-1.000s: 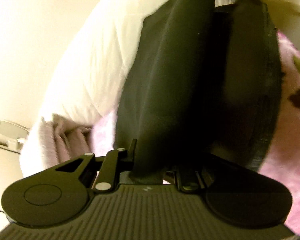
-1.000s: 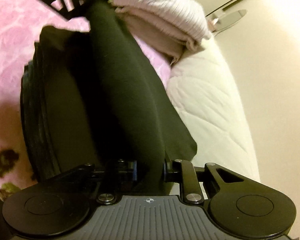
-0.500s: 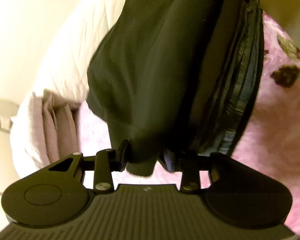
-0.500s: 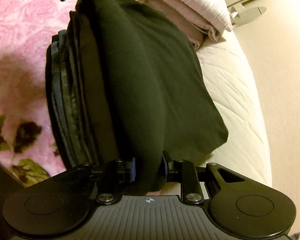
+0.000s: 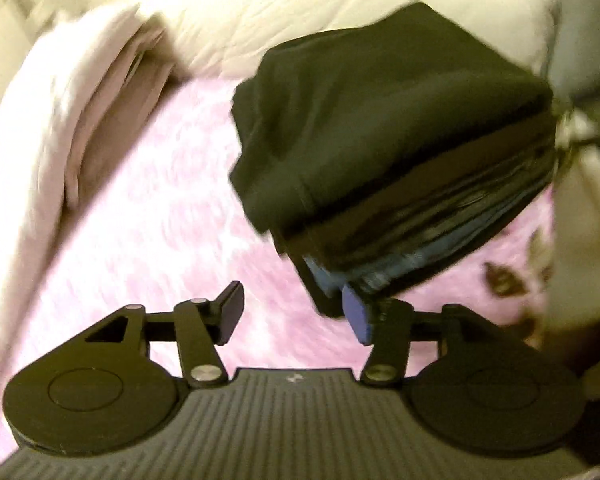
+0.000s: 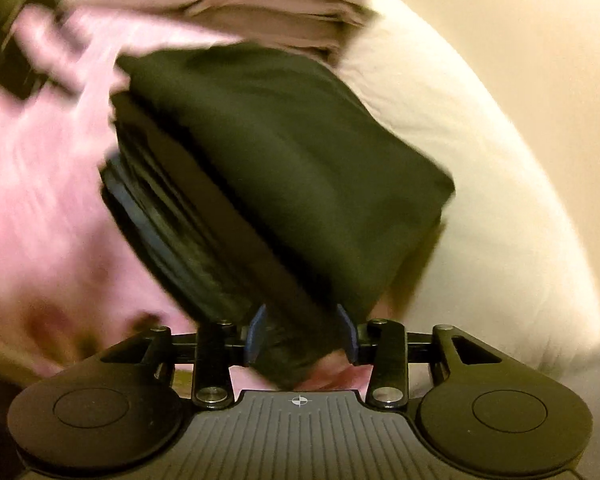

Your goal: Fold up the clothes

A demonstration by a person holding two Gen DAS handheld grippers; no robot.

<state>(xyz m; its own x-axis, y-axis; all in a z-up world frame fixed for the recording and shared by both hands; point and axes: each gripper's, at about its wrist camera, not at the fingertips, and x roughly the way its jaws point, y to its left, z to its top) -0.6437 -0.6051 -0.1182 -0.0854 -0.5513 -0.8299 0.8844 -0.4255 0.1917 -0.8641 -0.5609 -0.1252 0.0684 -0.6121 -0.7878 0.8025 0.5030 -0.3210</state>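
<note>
A folded black garment (image 5: 380, 120) lies on top of a stack of dark folded clothes (image 5: 440, 232) on a pink blanket (image 5: 160, 220). My left gripper (image 5: 294, 314) is open just in front of the stack's near corner, with only blanket between its fingers. In the right wrist view the black garment (image 6: 284, 152) tops the same stack (image 6: 180, 232). My right gripper (image 6: 301, 334) stands open, its blue pads on either side of the stack's near corner without pinching it. Both views are blurred by motion.
A white quilt (image 5: 300, 12) borders the blanket behind the stack, also the quilt (image 6: 480, 200) on the right. A pile of pale folded clothes (image 5: 80, 100) sits at the left, and the same pale pile (image 6: 240, 0) lies beyond the stack. A blurred pale shape (image 5: 580, 184) is at the right edge.
Both grippers let go of the black garment and opened. It now lies flat on the dark stack. Both grippers have pulled back toward the stack's near corners.
</note>
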